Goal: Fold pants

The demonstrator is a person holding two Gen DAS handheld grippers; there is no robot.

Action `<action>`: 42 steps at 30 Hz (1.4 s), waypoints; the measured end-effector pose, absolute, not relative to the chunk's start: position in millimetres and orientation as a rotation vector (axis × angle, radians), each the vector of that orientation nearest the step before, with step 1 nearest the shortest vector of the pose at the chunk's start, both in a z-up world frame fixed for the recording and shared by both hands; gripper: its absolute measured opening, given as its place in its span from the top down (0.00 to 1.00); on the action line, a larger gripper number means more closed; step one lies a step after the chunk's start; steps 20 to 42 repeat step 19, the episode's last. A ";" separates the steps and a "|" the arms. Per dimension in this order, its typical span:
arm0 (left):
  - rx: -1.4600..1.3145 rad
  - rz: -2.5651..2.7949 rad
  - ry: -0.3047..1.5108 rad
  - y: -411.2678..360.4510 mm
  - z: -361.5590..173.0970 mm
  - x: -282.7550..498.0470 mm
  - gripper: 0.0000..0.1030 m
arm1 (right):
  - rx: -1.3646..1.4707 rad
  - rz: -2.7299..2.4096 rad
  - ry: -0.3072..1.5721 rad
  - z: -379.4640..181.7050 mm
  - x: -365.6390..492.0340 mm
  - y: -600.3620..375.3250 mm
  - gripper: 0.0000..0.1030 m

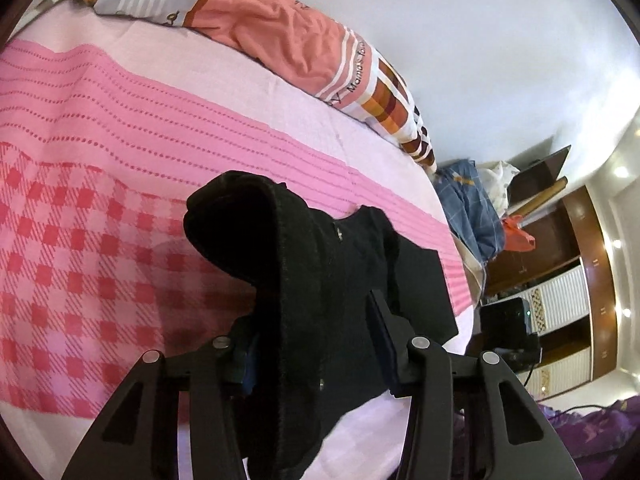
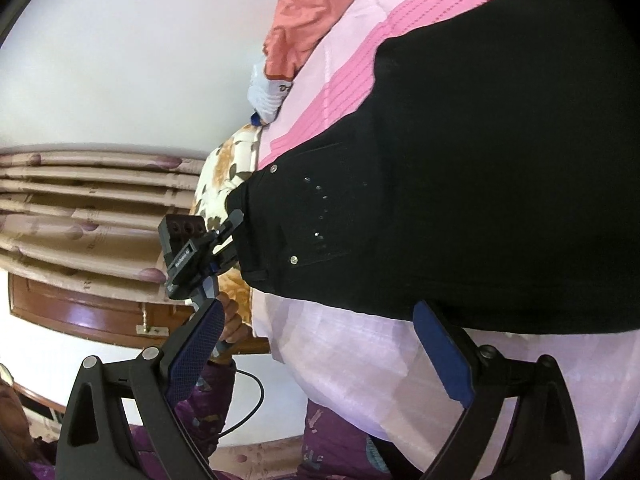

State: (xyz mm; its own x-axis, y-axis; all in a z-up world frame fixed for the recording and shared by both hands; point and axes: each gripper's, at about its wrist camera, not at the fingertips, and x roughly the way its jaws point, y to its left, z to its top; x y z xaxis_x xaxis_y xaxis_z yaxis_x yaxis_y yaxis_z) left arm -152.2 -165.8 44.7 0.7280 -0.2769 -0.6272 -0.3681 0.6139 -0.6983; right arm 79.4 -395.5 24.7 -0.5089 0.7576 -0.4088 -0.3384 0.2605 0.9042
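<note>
Pants [image 2: 460, 184], black, lie across the pink bedspread [image 1: 120, 128] near the bed edge, waistband end raised. Left claw [image 1: 316, 344] is clamped on a bunched fold of the fabric, which drapes between its fingers. Right claw [image 2: 320, 356] stands wide apart, gripping nothing, just below the pants' lower edge.

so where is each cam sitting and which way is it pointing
Left wrist: rides the left gripper, looking along its fingers across the pink bedspread toward the orange quilt; the fingers pinch the black pants.
Right wrist: rides the right gripper, open near the bed edge, facing the pants and curtain; the person's hand shows.
Shared: pants, bedspread, quilt; the right view also catches the left gripper.
</note>
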 end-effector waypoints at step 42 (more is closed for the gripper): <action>-0.991 -0.085 0.885 -284.4 82.2 -15.1 0.64 | 0.345 1.738 1.439 49.9 66.4 -322.1 0.07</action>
